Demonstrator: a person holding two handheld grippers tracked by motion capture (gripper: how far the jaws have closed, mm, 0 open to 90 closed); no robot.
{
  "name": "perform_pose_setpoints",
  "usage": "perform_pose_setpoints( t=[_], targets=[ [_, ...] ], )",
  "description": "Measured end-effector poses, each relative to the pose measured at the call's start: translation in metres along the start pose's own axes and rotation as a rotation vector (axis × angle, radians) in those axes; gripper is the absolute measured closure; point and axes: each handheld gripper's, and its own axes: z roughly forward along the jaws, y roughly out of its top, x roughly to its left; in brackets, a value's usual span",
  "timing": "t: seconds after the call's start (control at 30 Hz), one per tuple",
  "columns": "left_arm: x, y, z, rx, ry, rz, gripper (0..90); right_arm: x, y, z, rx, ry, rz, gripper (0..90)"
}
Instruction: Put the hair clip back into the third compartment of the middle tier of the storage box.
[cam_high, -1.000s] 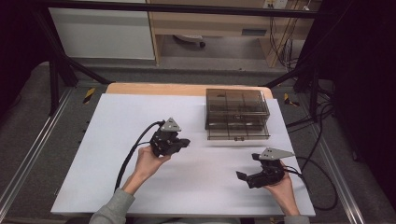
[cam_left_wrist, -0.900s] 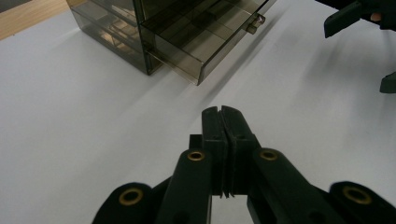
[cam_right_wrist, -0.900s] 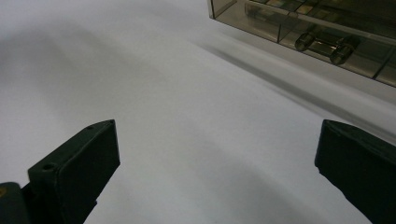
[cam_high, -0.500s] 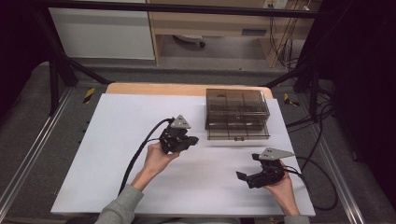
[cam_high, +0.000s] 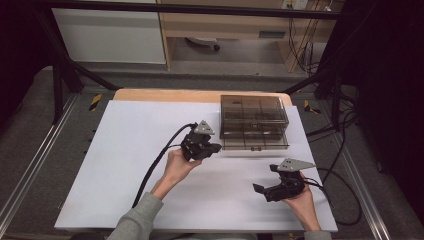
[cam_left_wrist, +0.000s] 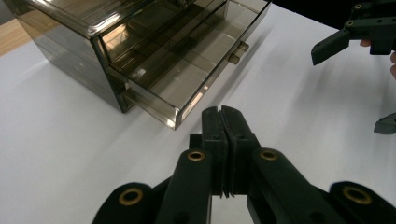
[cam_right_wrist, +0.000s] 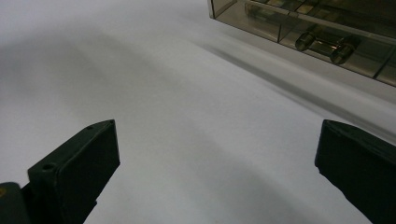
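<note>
- Standing toward the far right of the white table top (cam_high: 130, 150), a smoked see-through drawer box (cam_high: 254, 116) is seen, with its lowest drawer (cam_high: 255, 141) pulled partly out toward the person.
- Two small knobs are fitted to the front of that drawer, as is shown in the right gripper view, where the drawer front (cam_right_wrist: 322, 44) crosses the top right corner.
- The left gripper (cam_high: 212, 148) is held just beside the near left corner of the open drawer, apart from it; its jaws are pressed flat together, with nothing caught between them.
- In the left gripper view the left gripper (cam_left_wrist: 222, 122) is pointed past the drawer's corner (cam_left_wrist: 172, 122), and the divided compartments of the box can be made out through its walls.
- The right gripper (cam_high: 265, 180) is held low over the near right part of the table, well apart from the box; its jaws are spread wide and nothing is held.
- In the right gripper view bare white table (cam_right_wrist: 187, 116) is seen between the parted jaws of the right gripper (cam_right_wrist: 217, 154).
- A black cable (cam_high: 155, 165) is trailed from the left gripper back along the person's forearm.
</note>
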Motion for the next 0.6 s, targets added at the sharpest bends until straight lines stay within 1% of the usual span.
perform_pose_setpoints(
  t=[0.6],
  targets=[
    [-0.007, 0.023, 0.023, 0.003, -0.019, 0.017, 87.9, 0.000, 0.000, 0.000, 0.000, 0.001, 0.002, 0.6]
  ],
)
